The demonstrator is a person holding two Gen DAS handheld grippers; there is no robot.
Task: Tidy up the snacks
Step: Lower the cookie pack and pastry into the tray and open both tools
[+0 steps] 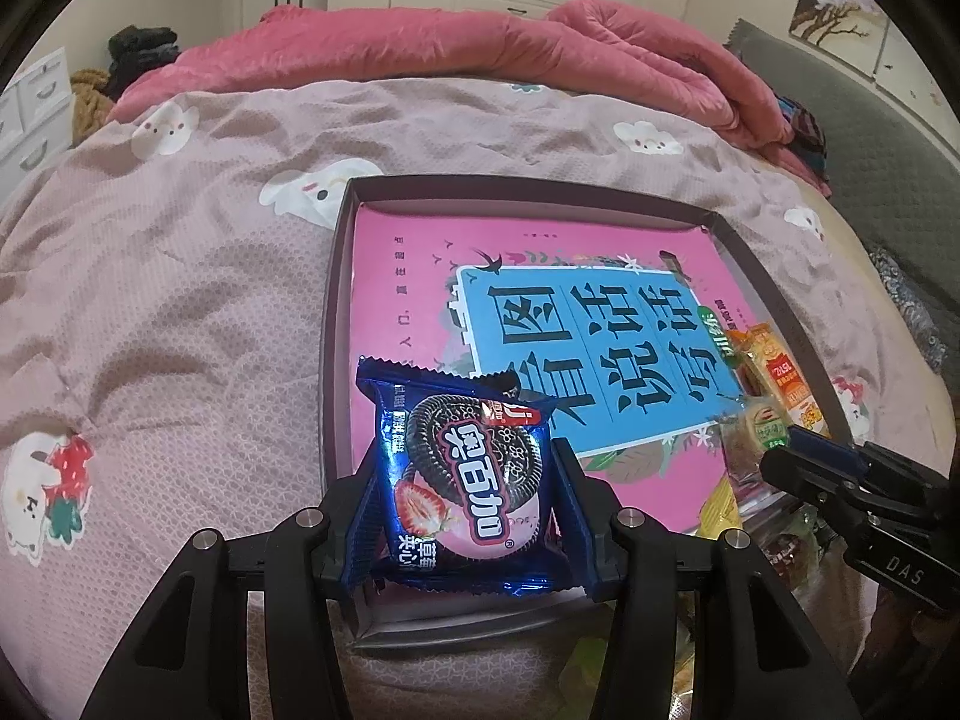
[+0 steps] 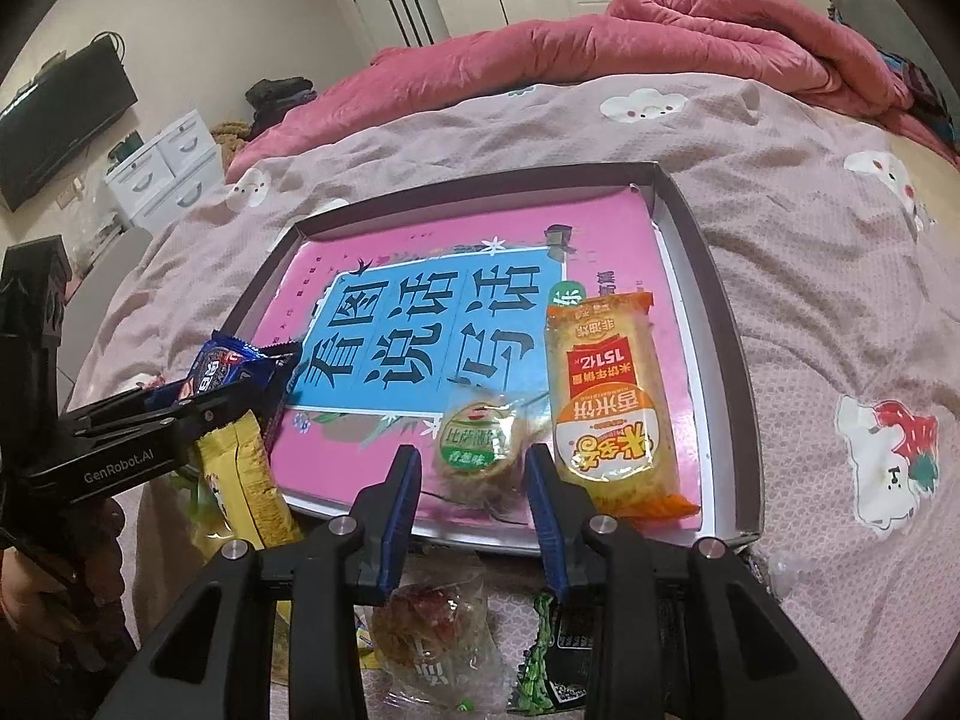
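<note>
Nearest the lens in the left wrist view, the left gripper (image 1: 462,516) stands about half open with its blue pads pressed on both sides of a blue cookie packet (image 1: 465,474), held upright at the lower centre of the frame, above the near left corner of the shallow box (image 1: 336,324). Inside the box lies a pink book (image 1: 408,276) with a blue title panel.

The right wrist view puts the right gripper (image 2: 474,480) at lower centre, its jaws drawn in close on a small round clear-wrapped snack (image 2: 480,444) with a green label, which sits on the book. Just right of it lies an orange rice cracker packet (image 2: 612,414), flat in the box.

Only this view shows the loose snacks outside the near wall of the box: a yellow packet (image 2: 252,486) at lower left, a clear-wrapped reddish snack (image 2: 432,618) and a green-edged dark packet (image 2: 558,642) along the bottom. It also shows a person's hand (image 2: 66,576) at the left edge. All rests on a pink bedspread (image 2: 810,312).
</note>
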